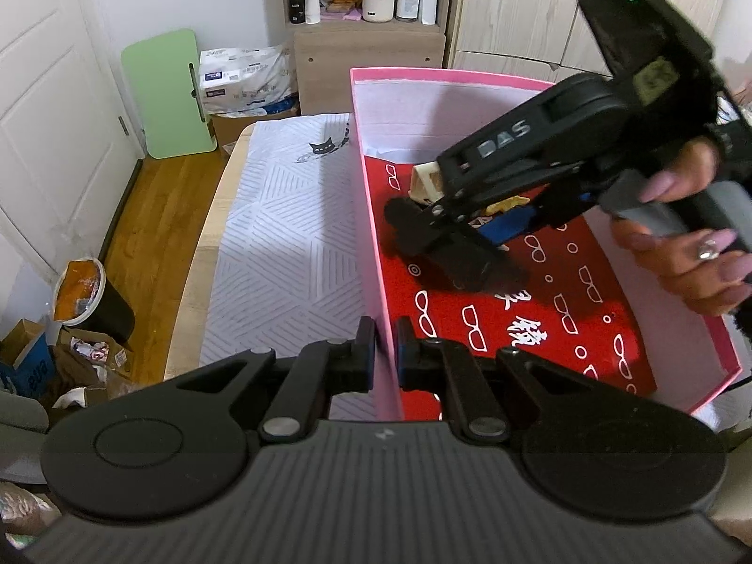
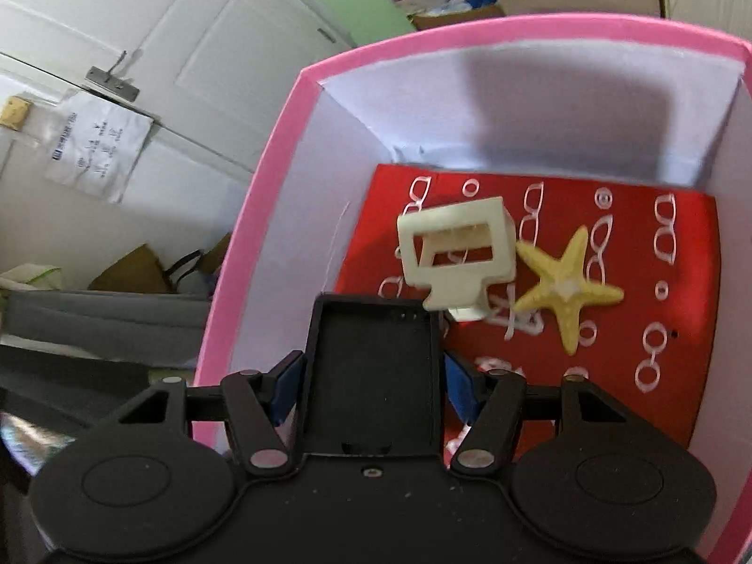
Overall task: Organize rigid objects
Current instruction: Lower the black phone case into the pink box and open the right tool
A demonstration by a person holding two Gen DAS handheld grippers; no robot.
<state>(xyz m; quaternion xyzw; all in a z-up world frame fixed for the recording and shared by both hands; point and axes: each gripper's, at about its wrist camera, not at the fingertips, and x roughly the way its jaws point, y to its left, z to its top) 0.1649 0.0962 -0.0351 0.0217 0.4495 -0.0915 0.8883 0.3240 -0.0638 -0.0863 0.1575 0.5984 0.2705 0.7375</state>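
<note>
- My left gripper (image 1: 385,352) pinches the pink box's (image 1: 376,282) near wall.
- My right gripper (image 2: 371,390) clamps a black rectangular tray (image 2: 373,376); its far end hides part of the cream hair claw (image 2: 453,254).
- Beyond the jaws, a yellow starfish (image 2: 566,286) lies on the red liner (image 2: 658,329).

Landmark: the bed (image 1: 282,244), covered with a pale patterned sheet showing a cat print.
Floor: wood boards (image 1: 155,216) are seen left of the bed.
Door: a white panelled door (image 1: 42,108) stands left of the bed, across the floor.
Board: a green board (image 1: 164,94) is propped beyond the bed's far left corner.
Shelf: a wooden shelf (image 1: 366,42) with jars and bottles stands past the bed's far end.
Wardrobe: pale wood doors (image 1: 517,9) are right of the shelf.
Bin: a black bin (image 1: 101,301) sits on the floor left of the bed.
</note>
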